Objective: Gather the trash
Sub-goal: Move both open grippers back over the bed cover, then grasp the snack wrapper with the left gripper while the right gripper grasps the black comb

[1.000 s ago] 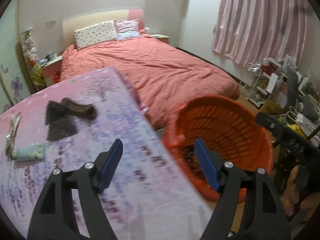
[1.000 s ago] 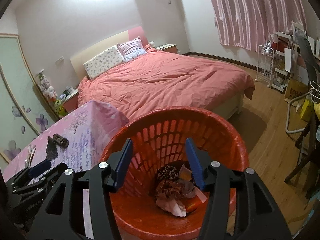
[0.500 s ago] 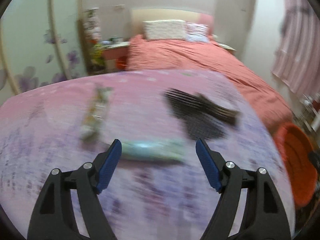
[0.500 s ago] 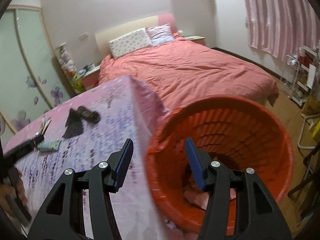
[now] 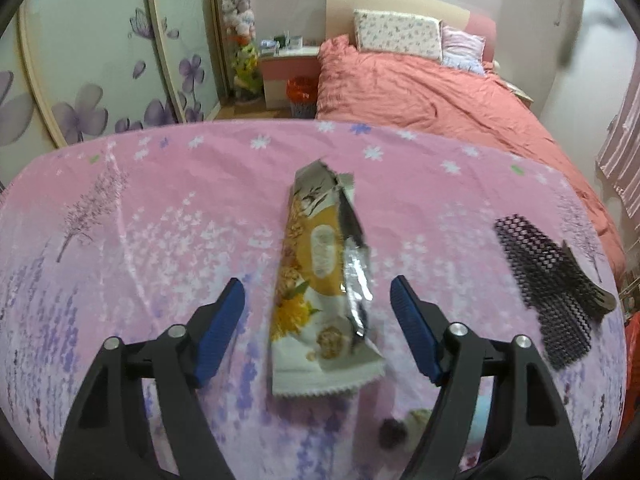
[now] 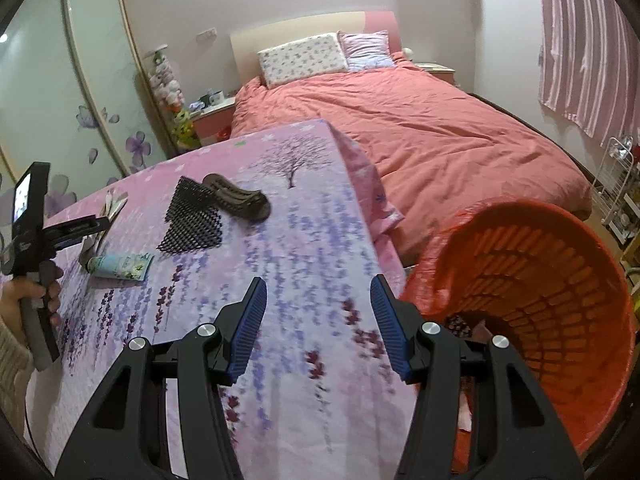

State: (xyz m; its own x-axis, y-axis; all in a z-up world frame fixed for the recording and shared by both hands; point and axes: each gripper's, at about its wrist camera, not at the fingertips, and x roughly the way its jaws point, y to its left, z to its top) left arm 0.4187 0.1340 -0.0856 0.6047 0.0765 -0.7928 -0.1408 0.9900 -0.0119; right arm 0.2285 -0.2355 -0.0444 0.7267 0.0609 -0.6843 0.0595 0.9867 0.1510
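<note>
Your left hand-held gripper (image 5: 316, 312) has swung away from the orange basket (image 6: 560, 280) and now straddles the torn snack wrapper (image 5: 320, 280) lying flat on the bench (image 5: 140, 220), jaws closing but not yet pressing it. You are at the pick-up step: lower further and pinch. Your right hand-held gripper (image 6: 318, 320) hangs released beside the basket.

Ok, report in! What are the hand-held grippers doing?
Left hand-held gripper closing around snack wrapper, pads not touching. Right hand-held gripper open, empty. Nothing blocking.
</note>
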